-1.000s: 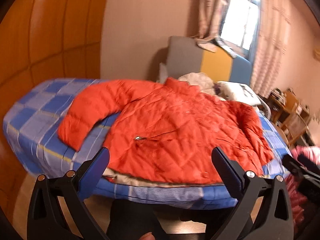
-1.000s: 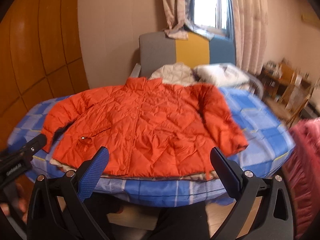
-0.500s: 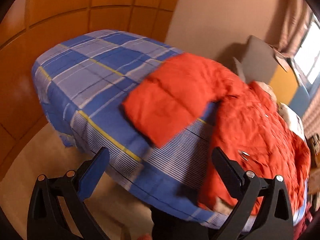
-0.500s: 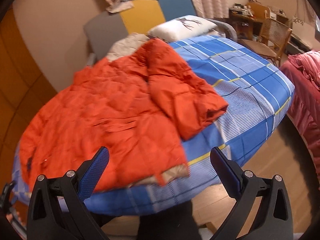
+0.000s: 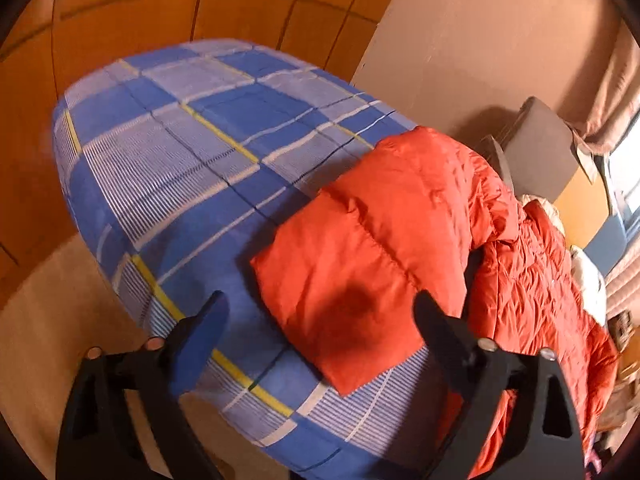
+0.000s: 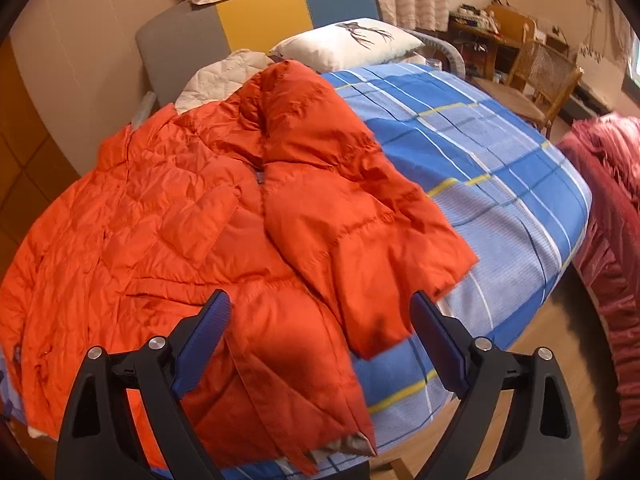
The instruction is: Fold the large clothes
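Note:
An orange quilted jacket (image 6: pixel 180 220) lies spread, front up, on a bed with a blue checked sheet (image 6: pixel 480 152). In the left wrist view its sleeve (image 5: pixel 368 256) stretches over the sheet (image 5: pixel 180 168) toward the bed's edge. My left gripper (image 5: pixel 320 300) hovers above the cuff end, jaws wide but closing, pads clear of the cloth. In the right wrist view the other sleeve (image 6: pixel 352 216) lies folded down beside the body. My right gripper (image 6: pixel 320 300) hangs over the hem and cuff, jaws also closing, nothing pressed between them.
A white pillow (image 6: pixel 348 40) and a cream quilted cloth (image 6: pixel 224 76) lie at the grey, yellow and blue headboard (image 6: pixel 260 12). A wooden chair (image 6: pixel 536 76) and a dark pink cover (image 6: pixel 608 220) stand right of the bed. Orange wood panels (image 5: pixel 160 8) line the left wall.
Both views swung apart from the whole jacket, the left toward the left sleeve, the right toward the right sleeve. Both grippers came lower and closer, and their jaws narrowed slightly.

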`<state>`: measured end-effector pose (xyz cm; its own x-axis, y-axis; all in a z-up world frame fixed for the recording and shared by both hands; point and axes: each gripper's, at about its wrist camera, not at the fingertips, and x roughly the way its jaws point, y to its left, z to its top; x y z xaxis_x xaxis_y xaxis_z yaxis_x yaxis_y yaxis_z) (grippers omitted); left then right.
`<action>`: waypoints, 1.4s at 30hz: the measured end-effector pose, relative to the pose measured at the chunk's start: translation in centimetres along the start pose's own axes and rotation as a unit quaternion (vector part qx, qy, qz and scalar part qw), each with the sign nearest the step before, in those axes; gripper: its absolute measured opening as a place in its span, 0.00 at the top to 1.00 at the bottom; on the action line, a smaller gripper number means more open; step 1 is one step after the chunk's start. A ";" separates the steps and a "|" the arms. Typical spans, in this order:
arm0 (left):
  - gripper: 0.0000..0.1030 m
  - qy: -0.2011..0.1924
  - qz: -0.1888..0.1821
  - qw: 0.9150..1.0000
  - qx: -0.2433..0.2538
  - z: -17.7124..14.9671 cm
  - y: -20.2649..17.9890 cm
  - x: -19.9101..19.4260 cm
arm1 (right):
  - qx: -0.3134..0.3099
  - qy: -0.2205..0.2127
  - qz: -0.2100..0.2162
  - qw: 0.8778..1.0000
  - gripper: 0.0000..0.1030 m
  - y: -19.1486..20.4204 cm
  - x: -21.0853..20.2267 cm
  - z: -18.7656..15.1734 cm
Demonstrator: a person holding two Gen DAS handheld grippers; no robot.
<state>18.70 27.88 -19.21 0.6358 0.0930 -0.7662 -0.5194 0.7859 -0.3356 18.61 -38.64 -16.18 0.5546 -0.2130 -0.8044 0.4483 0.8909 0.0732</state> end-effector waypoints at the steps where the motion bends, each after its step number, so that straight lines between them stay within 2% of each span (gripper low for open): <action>1: 0.14 0.003 -0.004 1.000 -0.006 0.1 0.2 0.5 | -0.006 0.001 -0.002 1.000 0.12 0.5 0.4 0.1; 3: 0.27 0.016 -0.012 1.000 -0.020 0.2 0.6 1.8 | -0.010 0.010 -0.008 1.000 0.12 0.9 1.3 0.2; 4: 0.39 0.022 -0.015 0.999 -0.023 0.2 0.7 2.3 | -0.010 0.015 -0.010 1.000 0.12 1.1 1.6 0.1; 5: 0.55 0.027 -0.025 0.999 -0.029 0.3 0.9 2.9 | -0.009 0.021 -0.012 1.000 0.12 1.2 2.1 0.2; 6: 0.79 0.029 -0.033 0.998 -0.034 0.4 1.0 3.4 | -0.010 0.022 -0.016 1.000 0.12 1.3 2.3 0.2; 8: 0.91 0.013 -0.035 0.999 -0.032 1.1 1.1 3.3 | -0.011 0.022 -0.024 0.999 0.12 1.5 2.6 0.4; 9: 0.93 0.000 -0.031 0.999 -0.026 1.6 1.1 2.8 | -0.014 0.021 -0.028 0.999 0.12 1.7 2.6 0.6; 11: 0.94 -0.051 -0.002 0.999 0.001 3.1 0.9 1.0 | -0.021 0.017 -0.039 0.999 0.12 1.9 2.7 0.8; 14: 0.95 -0.094 0.055 0.993 0.045 5.8 0.6 -0.3 | -0.021 0.018 -0.048 0.998 0.13 1.8 3.2 1.2; 17: 0.95 -0.104 0.121 0.983 0.088 7.7 0.0 0.7 | -0.009 0.015 -0.053 0.998 0.13 1.1 3.3 1.5; 19: 0.87 -0.102 0.162 0.977 0.097 8.5 -0.1 1.7 | 0.003 0.008 -0.051 0.999 0.13 0.4 3.0 1.7; 20: 0.69 -0.100 0.181 0.975 0.087 8.9 0.0 2.1 | 0.009 0.005 -0.052 0.999 0.13 0.0 2.9 1.8; 21: 0.39 -0.098 0.177 0.977 0.074 9.0 0.1 2.1 | 0.014 0.003 -0.050 0.999 0.13 -0.3 2.7 1.9; 22: 0.27 -0.104 0.167 0.979 0.058 9.0 0.5 1.8 | 0.024 0.000 -0.047 0.999 0.13 -1.0 2.5 2.0; 23: 0.21 -0.117 0.167 0.978 0.047 8.8 0.4 1.2 | 0.030 -0.002 -0.047 0.998 0.13 -1.5 2.3 2.0; 25: 0.22 -0.120 0.170 0.977 0.054 8.1 -0.5 0.4 | 0.045 -0.005 -0.048 0.998 0.13 -2.6 2.1 2.0; 26: 0.22 -0.121 0.165 0.977 0.055 7.7 -0.7 0.0 | 0.053 -0.004 -0.047 0.998 0.13 -3.1 2.2 2.0; 29: 0.21 -0.120 0.114 0.984 0.072 5.3 -3.2 -1.6 | 0.070 -0.001 -0.048 0.996 0.13 -4.6 2.8 1.8; 32: 0.21 -0.098 0.044 0.990 0.096 2.5 -6.7 -2.3 | 0.085 0.009 -0.053 0.995 0.13 -6.0 3.8 1.8; 35: 0.21 -0.072 -0.010 0.988 0.137 -0.7 -11.0 -2.6 | 0.093 0.027 -0.064 0.993 0.14 -7.3 5.6 2.0; 37: 0.21 -0.055 -0.049 0.985 0.157 -2.7 -13.7 -2.8 | 0.100 0.037 -0.063 0.992 0.28 -8.1 6.6 2.0; 38: 0.21 -0.045 -0.067 0.982 0.173 -3.9 -15.4 -2.8 | 0.100 0.040 -0.063 0.992 0.40 -8.3 7.1 2.0; 40: 0.21 -0.032 -0.085 0.976 0.200 -5.9 -18.0 -2.9 | 0.098 0.037 -0.046 0.993 0.53 -8.4 7.4 2.1; 42: 0.21 -0.012 -0.112 0.969 0.220 -8.0 -20.4 -2.9 | 0.087 0.028 -0.043 0.995 0.77 -8.2 7.1 2.5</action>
<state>22.91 6.65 -14.55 0.7203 -0.0991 -0.6866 -0.0767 0.9723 -0.2208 20.63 -48.48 -21.05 0.4706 -0.2588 -0.8436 0.6098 0.7864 0.0989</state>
